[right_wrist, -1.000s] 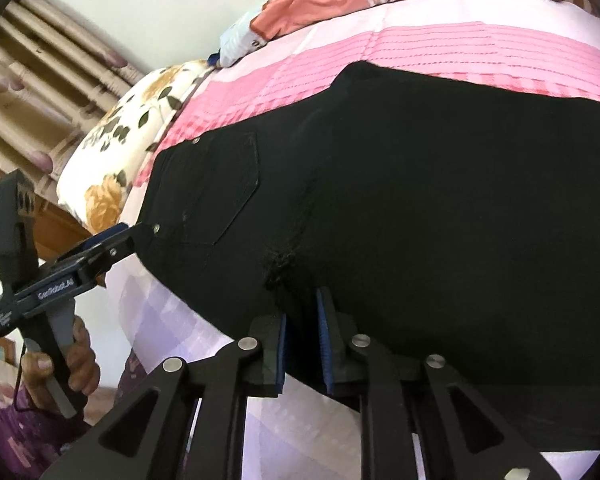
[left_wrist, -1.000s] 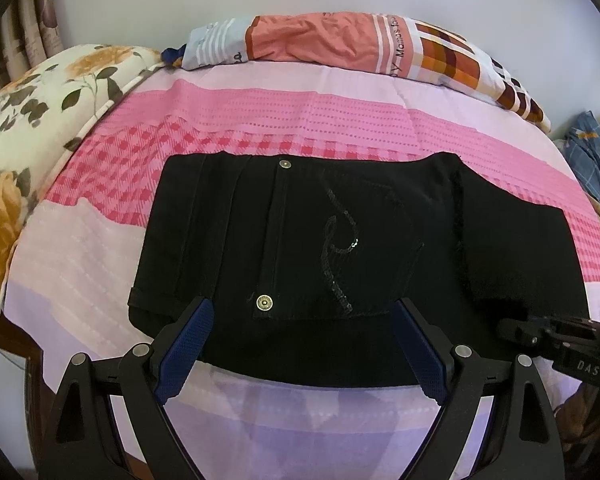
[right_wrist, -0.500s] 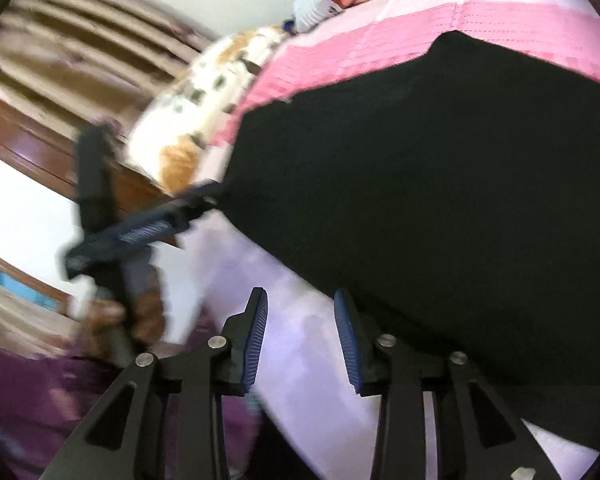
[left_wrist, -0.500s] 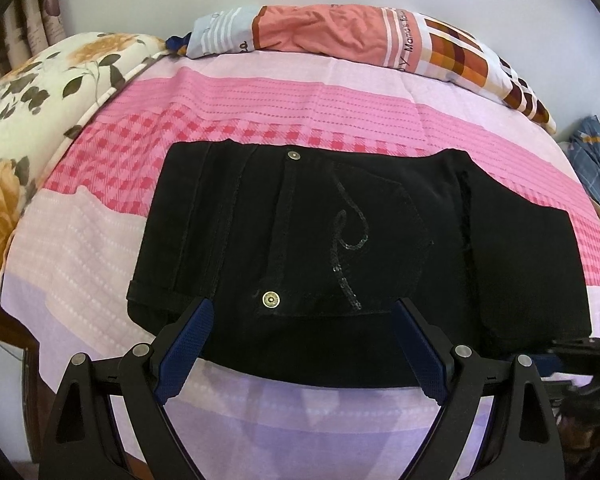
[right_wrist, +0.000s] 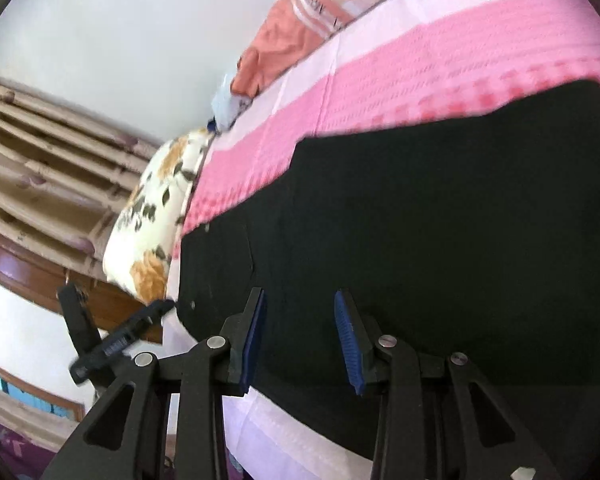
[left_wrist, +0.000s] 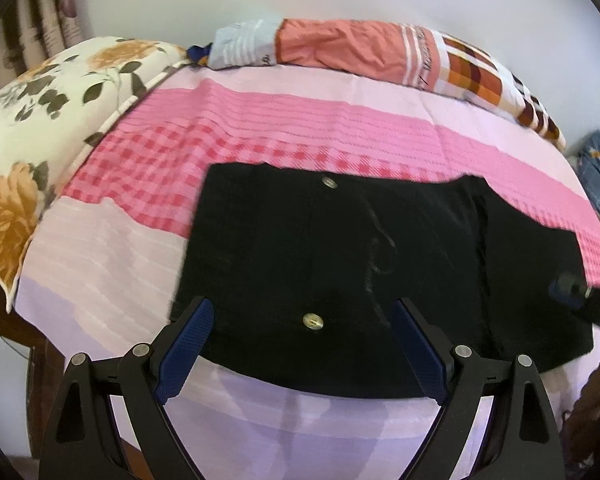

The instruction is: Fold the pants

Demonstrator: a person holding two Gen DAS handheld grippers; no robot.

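The left claw point(left_wrist: 300, 344) hangs over the near edge of the bed with its blue pads spread wide, nothing between them but air; the pants lie just beyond and below its tips, and I can't make out any contact. The right claw point(right_wrist: 300, 332) stands partly open, its jaws having just been opening, and its two blue pads point(right_wrist: 254, 336) hover over the black cloth without pinching it. Nothing is held in either claw.

The pants point(left_wrist: 360, 272) are black and folded into a broad, flat rectangle lying across the pink sheet point(left_wrist: 300, 128), close to the near edge of the bed. The top layer shows a back pocket with a looping stitched pattern and two metal buttons point(left_wrist: 313, 322), one near the front edge and one at the far edge. To the right a lower layer sticks out past the upper one, making a step in the outline. The fabric lies smooth, with a faint seam running down it.

Further out, a flowered pillow point(left_wrist: 40, 120) sits at the left end of the bed, and a rolled orange and checked blanket point(left_wrist: 360, 48) lies along the far wall. From the right claw's camera, the left claw's black handle point(right_wrist: 112, 340) shows at the corner of the pants, with striped curtains point(right_wrist: 40, 160) behind.
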